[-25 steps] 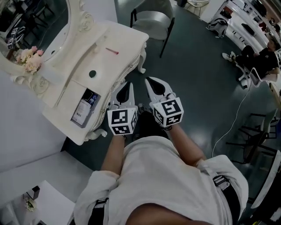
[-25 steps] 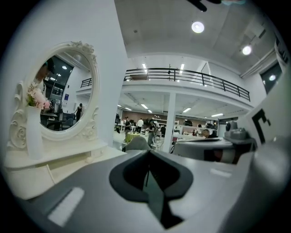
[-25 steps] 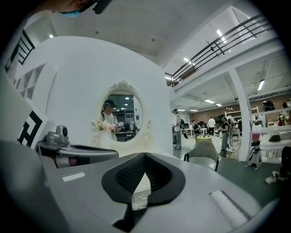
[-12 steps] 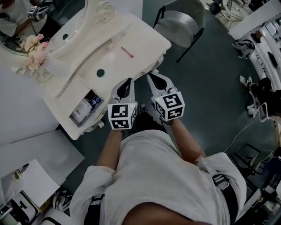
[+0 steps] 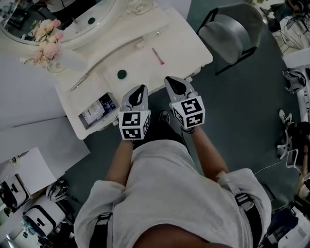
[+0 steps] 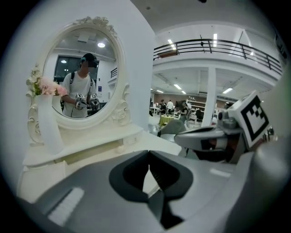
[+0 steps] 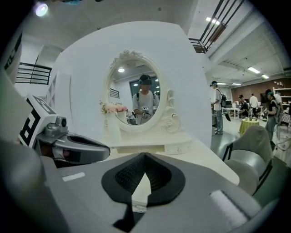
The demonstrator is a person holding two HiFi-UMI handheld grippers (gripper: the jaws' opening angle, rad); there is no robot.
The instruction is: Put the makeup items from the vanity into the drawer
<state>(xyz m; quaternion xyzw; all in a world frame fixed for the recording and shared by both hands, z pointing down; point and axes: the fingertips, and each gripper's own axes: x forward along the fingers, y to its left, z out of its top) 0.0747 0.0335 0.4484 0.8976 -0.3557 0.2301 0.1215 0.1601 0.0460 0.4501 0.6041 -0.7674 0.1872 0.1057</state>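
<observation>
- No word, number or brand name can be read in any view.
- The marker cubes point(image 5: 134, 125) on the left gripper point(image 5: 141, 89) and right gripper point(image 5: 170, 80) carry only black-and-white square patterns.
- A box point(image 5: 93, 111) in the open drawer point(image 5: 83, 120), centre left of the head view, bears print too small to read.

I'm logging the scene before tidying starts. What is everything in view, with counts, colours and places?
vanity: one, white, upper left of the head view
mirror: one, oval, white carved frame, at the vanity's back
flowers: one bunch, pink and cream, beside the mirror
round item: one, dark green, on the vanity top
stick item: one, pink, on the vanity top, right of the round item
drawer: one, white, open at the vanity's near left corner, boxes inside
chair: one, grey seat, black legs, right of the vanity
left tongs: one, grey, shut and empty, before the vanity
right tongs: one, grey, shut and empty, beside the left
</observation>
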